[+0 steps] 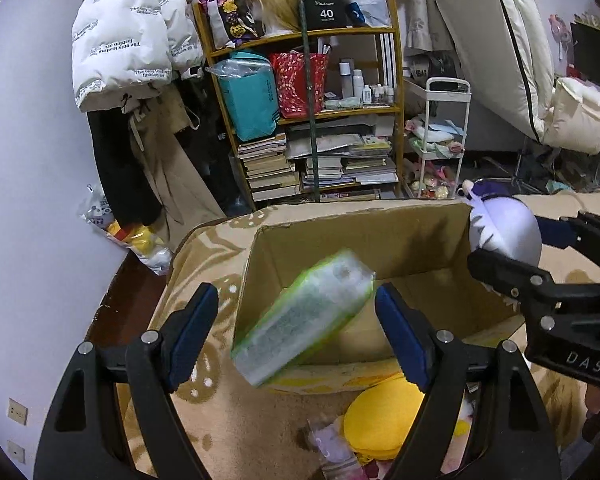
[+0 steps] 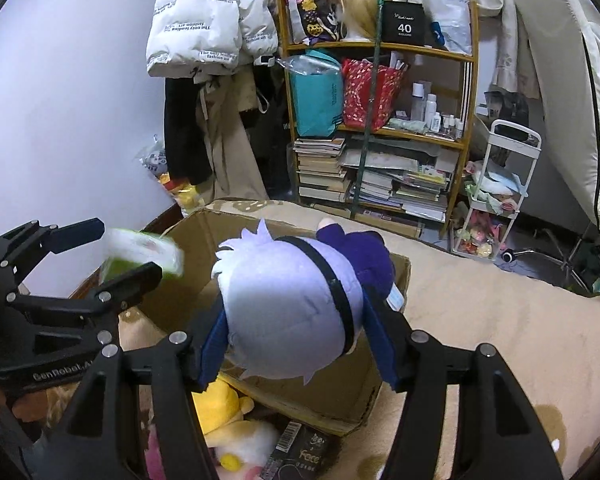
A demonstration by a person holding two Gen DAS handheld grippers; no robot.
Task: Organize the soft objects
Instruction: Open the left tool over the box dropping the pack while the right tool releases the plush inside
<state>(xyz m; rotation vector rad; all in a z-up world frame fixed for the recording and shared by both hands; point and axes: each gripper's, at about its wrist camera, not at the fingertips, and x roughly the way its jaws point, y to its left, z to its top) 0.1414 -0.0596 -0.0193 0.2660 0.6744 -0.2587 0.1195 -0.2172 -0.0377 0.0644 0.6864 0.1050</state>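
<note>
Blue pads of our left gripper [image 1: 296,336] stand apart, and a blurred green-edged tissue pack [image 1: 302,316] sits loose between them over the cardboard box [image 1: 364,232]. At three o'clock our right gripper [image 2: 296,344] is clamped on a lavender-haired plush doll [image 2: 288,312] above the same box. Farther off, at twelve o'clock, a wooden bookshelf [image 1: 312,116] stands by the wall.
</note>
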